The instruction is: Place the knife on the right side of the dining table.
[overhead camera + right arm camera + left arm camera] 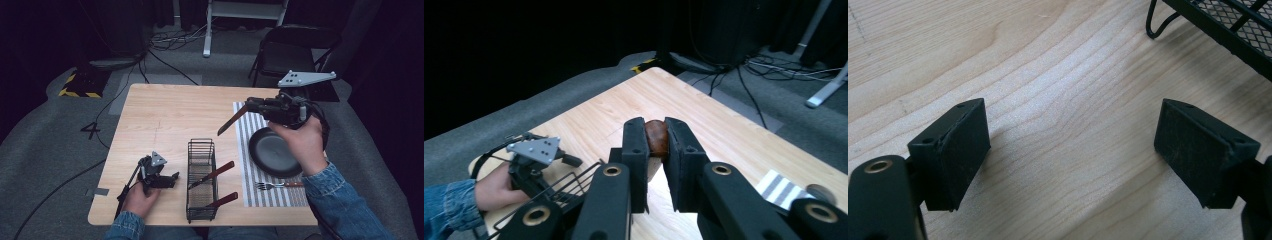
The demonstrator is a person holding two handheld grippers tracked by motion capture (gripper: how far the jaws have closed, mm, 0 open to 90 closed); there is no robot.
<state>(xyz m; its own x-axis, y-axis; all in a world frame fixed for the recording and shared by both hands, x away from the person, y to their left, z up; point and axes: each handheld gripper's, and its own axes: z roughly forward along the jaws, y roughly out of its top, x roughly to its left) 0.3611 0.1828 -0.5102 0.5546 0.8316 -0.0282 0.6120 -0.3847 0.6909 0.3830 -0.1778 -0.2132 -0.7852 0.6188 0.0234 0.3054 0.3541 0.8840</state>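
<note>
R gripper [255, 105] clamped on knife [231, 122] handle, held above worktop [165, 115] nr plate [272, 152]; L gripper [1070, 150] jaws apart, resting beside wire basket [201, 180]

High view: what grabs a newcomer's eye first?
The right gripper, raised above the striped placemat, is shut on a brown-handled knife pointing down-left. Below it sits a dark round plate. The black wire mesh basket at the table's front middle holds two more brown-handled utensils.

Blue denim sleeves [345, 200] cover both forearms. Each black claw [1073, 150] has brass-ringed screw holes, a grey triangular plate [305, 77], trailing black cable.
</note>
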